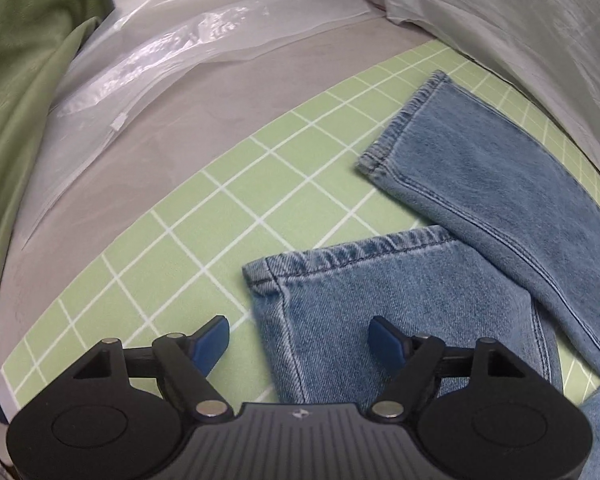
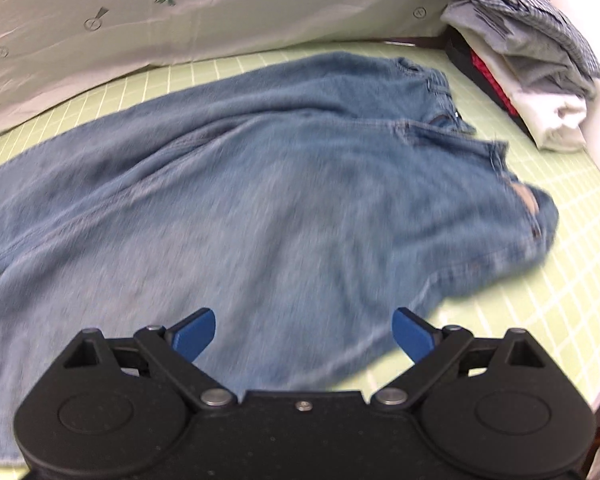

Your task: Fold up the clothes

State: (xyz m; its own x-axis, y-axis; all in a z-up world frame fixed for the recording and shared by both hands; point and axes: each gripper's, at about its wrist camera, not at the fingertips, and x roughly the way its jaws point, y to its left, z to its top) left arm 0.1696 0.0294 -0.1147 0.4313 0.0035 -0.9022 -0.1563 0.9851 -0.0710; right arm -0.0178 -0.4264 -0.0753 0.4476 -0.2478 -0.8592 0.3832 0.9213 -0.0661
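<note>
A pair of light blue jeans (image 2: 260, 184) lies spread on the green grid mat (image 2: 560, 280), waistband toward the far right. In the left wrist view its two leg ends show: the near leg hem (image 1: 348, 256) and the far leg hem (image 1: 404, 120). My left gripper (image 1: 300, 340) is open and empty, just above the near leg's left edge, below the hem. My right gripper (image 2: 304, 332) is open and empty, hovering over the seat and thigh of the jeans. The right wrist view is blurred by motion.
A pile of folded clothes (image 2: 532, 60) sits on a dark box at the mat's far right. A white sheet with carrot prints (image 2: 180, 8) hangs behind. Clear plastic bags (image 1: 172, 60) and a green cloth (image 1: 16, 100) lie left of the mat (image 1: 204, 240) on the grey table (image 1: 260, 92).
</note>
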